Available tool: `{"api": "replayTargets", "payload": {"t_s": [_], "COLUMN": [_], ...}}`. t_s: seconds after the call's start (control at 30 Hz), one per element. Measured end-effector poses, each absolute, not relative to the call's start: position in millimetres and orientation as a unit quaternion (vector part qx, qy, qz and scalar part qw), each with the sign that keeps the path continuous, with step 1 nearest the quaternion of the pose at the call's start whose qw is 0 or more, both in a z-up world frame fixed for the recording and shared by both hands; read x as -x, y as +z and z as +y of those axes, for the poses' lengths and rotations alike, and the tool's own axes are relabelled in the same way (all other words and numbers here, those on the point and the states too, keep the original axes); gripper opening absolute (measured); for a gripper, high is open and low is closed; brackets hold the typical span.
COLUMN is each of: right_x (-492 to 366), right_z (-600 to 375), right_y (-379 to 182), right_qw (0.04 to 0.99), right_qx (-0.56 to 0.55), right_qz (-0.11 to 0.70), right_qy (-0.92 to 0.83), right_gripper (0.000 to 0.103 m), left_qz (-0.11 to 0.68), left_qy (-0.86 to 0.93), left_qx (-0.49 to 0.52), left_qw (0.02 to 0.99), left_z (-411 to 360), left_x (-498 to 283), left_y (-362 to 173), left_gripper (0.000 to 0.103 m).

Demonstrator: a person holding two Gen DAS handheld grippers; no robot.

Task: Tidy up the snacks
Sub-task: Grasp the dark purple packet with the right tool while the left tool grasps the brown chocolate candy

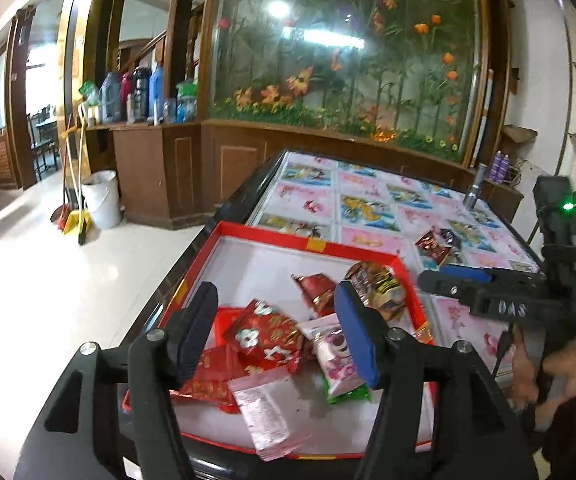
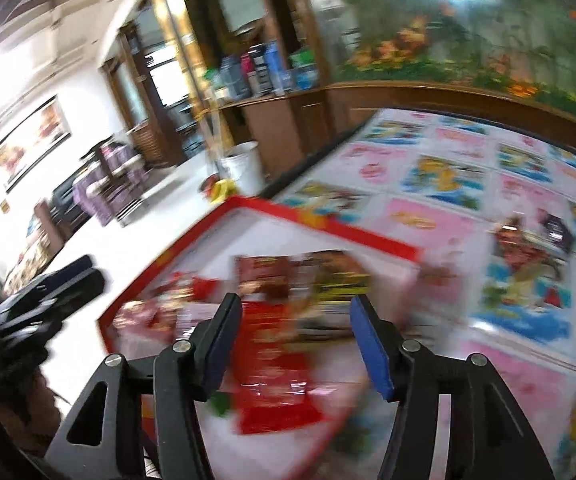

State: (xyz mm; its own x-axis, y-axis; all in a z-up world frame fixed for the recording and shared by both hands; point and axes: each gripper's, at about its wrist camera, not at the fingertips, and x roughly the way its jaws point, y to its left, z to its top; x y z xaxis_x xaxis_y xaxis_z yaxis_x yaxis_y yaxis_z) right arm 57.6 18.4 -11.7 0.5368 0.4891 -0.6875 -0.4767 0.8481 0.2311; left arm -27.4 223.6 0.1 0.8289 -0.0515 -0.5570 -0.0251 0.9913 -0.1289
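Red-rimmed box [image 1: 272, 238] with loose snack packets [image 1: 272, 340].

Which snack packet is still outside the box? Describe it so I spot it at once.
Start from the red-rimmed box on the picture-tiled table. Just past its far right corner lies a dark red and black packet, directly on the tiles. Unlike every other packet, it sits outside the box.

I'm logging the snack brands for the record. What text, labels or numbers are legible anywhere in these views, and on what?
Nothing reads with certainty.
Right gripper: pale embossed marks on its body, not clearly legible.
Red snack packet: white characters, too blurred to read.
Pink packet: print too small.
Right wrist view: motion-blurred, nothing legible.
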Motion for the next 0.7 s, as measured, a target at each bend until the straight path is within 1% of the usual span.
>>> {"api": "replayTargets", "payload": {"t_s": [0.07,0.13,0.27,0.43,0.53,0.6,0.7], "right_x": [-69,-82,-112,-176,-211,-238,-266], "right_z": [-6,-37,-100,-166,-180,-186,-189], "right_y": [-15,-19,-22,-33,-45,-52,-59], "right_qw": [0.881,0.888,0.904,0.906,0.897,0.89,0.888], "right_qx": [-0.013,-0.013,-0.007,-0.018,-0.019,-0.044,-0.056], "right_qz": [0.4,0.406,0.4,0.418,0.438,0.45,0.452], "right_qy": [0.25,0.217,0.149,0.071,0.06,0.061,0.057], "right_gripper": [0.059,0.059,0.06,0.06,0.06,0.06,0.06], "left_qz": [0.291,0.294,0.303,0.328,0.338,0.341,0.345], "left_qy": [-0.015,-0.026,-0.049,-0.061,-0.057,-0.048,-0.038], "left_qx": [0.061,0.057,0.044,0.028,0.018,0.011,0.013], "left_qw": [0.955,0.954,0.951,0.942,0.939,0.939,0.938], "left_z": [218,210,187,165,163,163,165], "left_x": [26,23,18,10,9,9,6], "left_y": [4,5,5,-1,1,5,12], "left_gripper": [0.062,0.066,0.071,0.071,0.071,0.071,0.071]}}
